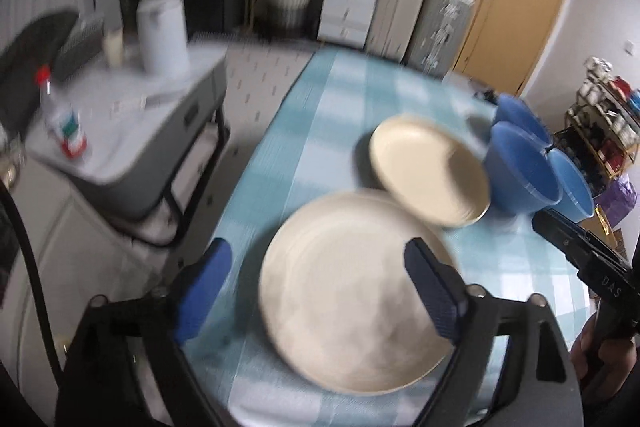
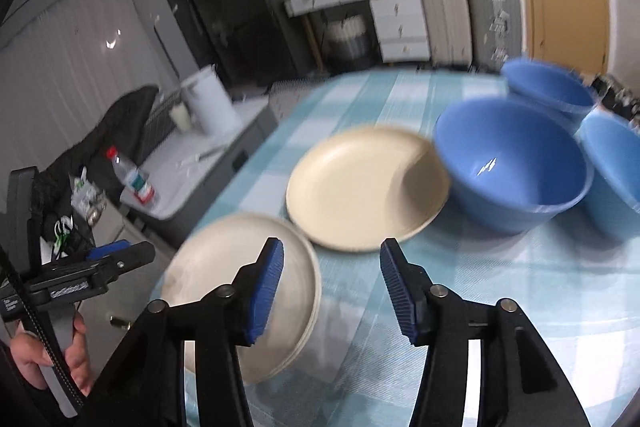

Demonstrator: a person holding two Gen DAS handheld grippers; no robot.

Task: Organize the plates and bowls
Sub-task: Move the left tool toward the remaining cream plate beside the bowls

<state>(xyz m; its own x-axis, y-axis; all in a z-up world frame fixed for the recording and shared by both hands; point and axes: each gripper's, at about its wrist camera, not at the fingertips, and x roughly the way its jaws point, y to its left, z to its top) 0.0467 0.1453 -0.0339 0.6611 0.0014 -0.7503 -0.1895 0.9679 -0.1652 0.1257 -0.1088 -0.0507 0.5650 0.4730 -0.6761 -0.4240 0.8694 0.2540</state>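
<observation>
A stack of cream plates (image 2: 240, 291) sits at the near corner of the table (image 2: 500, 307), its edges showing several plates nested together. Just beyond it lies a single cream plate (image 2: 360, 183), flat on the blue-checked cloth and close to the stack; whether their rims touch cannot be told through the blur. To the right of that plate stand three blue bowls, upright and close together: the nearest bowl (image 2: 512, 163) right beside the plate, a second bowl (image 2: 548, 87) behind it, a third bowl (image 2: 616, 171) at the right edge. All three look empty inside, as do the plates.

The left gripper (image 1: 320, 291) hangs above the stack with its blue pads spread wide, nothing between them but air. The right gripper (image 2: 332, 287) is also spread, less widely, above the cloth between the stack and the single plate, gripping nothing. A hand (image 2: 52, 359) holds the left gripper's handle at the lower left of the right wrist view.

Left of the table stands a grey cart (image 1: 132, 147) bearing a white canister (image 1: 162, 31) and a red-capped bottle (image 1: 64, 119) with a red and green label, its print too blurred to read. The letters "DAS" show on the right gripper's black body in the left wrist view.
</observation>
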